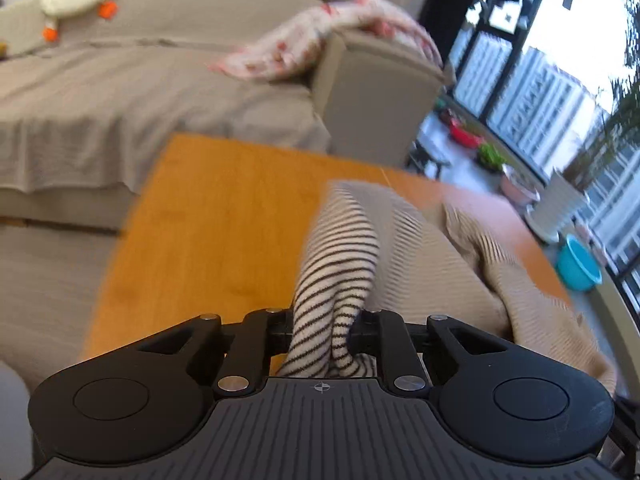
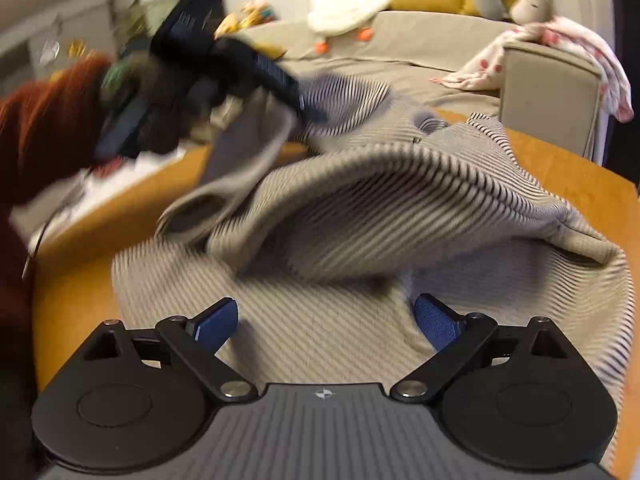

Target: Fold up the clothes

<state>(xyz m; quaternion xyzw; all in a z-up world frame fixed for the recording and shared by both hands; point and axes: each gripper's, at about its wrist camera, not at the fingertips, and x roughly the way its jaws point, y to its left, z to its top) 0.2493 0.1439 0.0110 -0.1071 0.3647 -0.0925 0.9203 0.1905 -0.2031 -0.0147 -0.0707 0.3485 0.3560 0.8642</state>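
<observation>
Fabric of the striped garment (image 1: 340, 280) is passing between the jaws of the left gripper (image 1: 322, 326), which are clamped together on a bunched fold and are holding it lifted above the orange table (image 1: 224, 216); the rest of the garment is trailing down to the right and lying on that table. Judging from the task, a fold is being carried over, and it would go best if the held edge is kept taut and level, laid squarely over the flat part without dragging the lower layer, and released only once the edges are lining up. The right gripper (image 2: 326, 322) is hovering low over the flat spread of cloth with its jaws standing wide apart, gripping nothing; it is placed well to pin or take a matching edge. The left wrist view is showing the pinch itself and the bare table beyond, with the grey sofa (image 1: 160, 80) behind. The right wrist view is showing what the other cannot: the left gripper from outside, blurred, a rust-coloured sleeve (image 2: 44, 128), and the garment billowing in a raised arch.
</observation>
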